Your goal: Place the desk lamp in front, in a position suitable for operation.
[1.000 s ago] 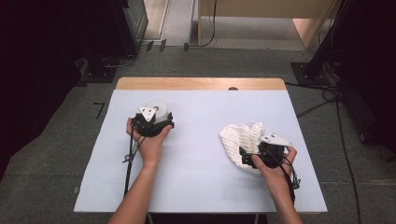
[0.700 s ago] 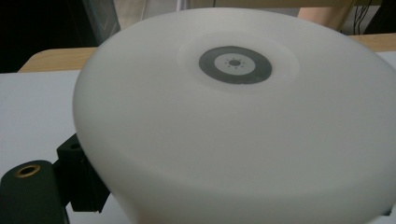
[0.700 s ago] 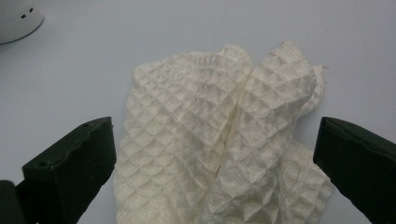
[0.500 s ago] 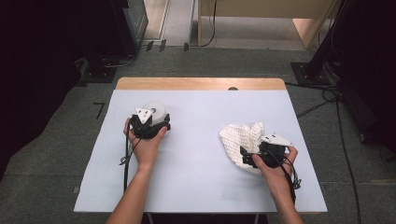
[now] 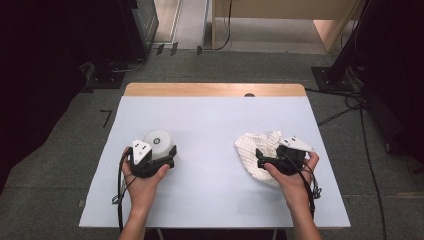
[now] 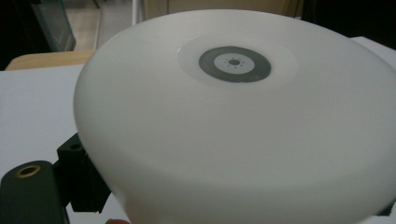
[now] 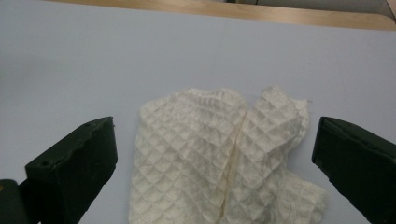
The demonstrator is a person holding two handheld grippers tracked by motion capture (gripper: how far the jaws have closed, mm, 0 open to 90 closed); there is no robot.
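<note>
Table [image 5: 215,125]: pale blue top with a wooden strip along its far edge, centre of the high view.

Left gripper [image 5: 159,159]: lower left of the high view, held in the person's left hand [image 5: 142,182]. Its jaws sit on either side of a white dome [image 5: 159,142]; one black jaw shows at the lower left of the left gripper view, against the dome's side. Held, as far as can be seen.

Dome [image 6: 243,126]: round, smooth, white, with a dark ring at its top; resting on the table, left of centre.

Right gripper [image 7: 215,163]: lower right of the high view, in the right hand [image 5: 292,177]. Jaws stand wide, one at each lower corner of the right gripper view.

Cloth [image 7: 224,158]: white, waffle-textured, crumpled on the table between the wide jaws, touching neither.
</note>
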